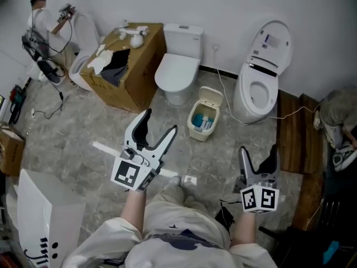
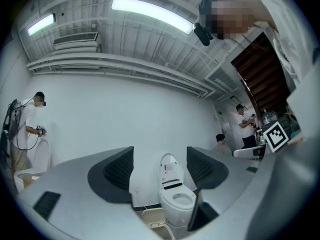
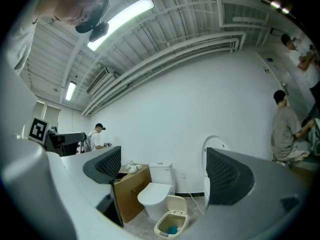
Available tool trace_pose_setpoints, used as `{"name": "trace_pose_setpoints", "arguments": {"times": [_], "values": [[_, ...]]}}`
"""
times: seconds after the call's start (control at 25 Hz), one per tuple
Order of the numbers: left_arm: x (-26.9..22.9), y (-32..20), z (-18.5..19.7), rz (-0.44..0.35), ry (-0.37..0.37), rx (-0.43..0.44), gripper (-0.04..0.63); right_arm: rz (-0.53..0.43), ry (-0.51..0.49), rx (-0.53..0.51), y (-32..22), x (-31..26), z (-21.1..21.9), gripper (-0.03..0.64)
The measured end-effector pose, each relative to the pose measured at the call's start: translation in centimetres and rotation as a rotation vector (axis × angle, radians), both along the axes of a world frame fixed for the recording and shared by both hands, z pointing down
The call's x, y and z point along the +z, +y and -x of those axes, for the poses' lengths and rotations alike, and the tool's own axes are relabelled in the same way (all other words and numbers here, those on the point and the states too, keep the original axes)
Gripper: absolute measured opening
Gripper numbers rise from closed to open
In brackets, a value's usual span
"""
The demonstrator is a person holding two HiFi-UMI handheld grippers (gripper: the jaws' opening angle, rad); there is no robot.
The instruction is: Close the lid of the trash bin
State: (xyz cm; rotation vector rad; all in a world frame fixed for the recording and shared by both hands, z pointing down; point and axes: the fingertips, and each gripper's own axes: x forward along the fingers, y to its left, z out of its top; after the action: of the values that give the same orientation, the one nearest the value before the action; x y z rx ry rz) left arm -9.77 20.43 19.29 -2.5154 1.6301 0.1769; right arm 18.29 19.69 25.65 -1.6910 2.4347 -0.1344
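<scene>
My left gripper [image 1: 160, 121]: jaws apart, nothing between them, held above the floor, well short of the bin [image 1: 204, 116]. My right gripper [image 1: 259, 149]: jaws apart too, empty, lower right, well apart from the bin. Bin stands on the floor between the closed toilet [image 1: 177, 71] and the open toilet [image 1: 261, 77]. Its lid [image 1: 211, 96] is up, tipped back toward the wall. Something blue lies inside. Cardboard box [image 1: 129, 66] sits left of the closed toilet.

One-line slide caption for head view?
Left tongs and right tongs open, empty, short of the small cream plastic trash bin, its lid up.
</scene>
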Motion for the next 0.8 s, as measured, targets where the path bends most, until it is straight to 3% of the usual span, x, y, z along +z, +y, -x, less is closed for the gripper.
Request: {"name": "trace_pose_setpoints", "arguments": {"times": [0.32, 0.8], "values": [[0.7, -6.7, 1.8, 0.000, -0.022, 0.015, 0.308, -0.008, -0.012, 0.010, -5.9, 1.0, 1.3, 0.520], [-0.1, -25.8, 4.8, -0.013, 0.012, 0.152, 0.308, -0.009, 0.017, 0.143, -20.5, -0.7, 4.1, 0.518]]}}
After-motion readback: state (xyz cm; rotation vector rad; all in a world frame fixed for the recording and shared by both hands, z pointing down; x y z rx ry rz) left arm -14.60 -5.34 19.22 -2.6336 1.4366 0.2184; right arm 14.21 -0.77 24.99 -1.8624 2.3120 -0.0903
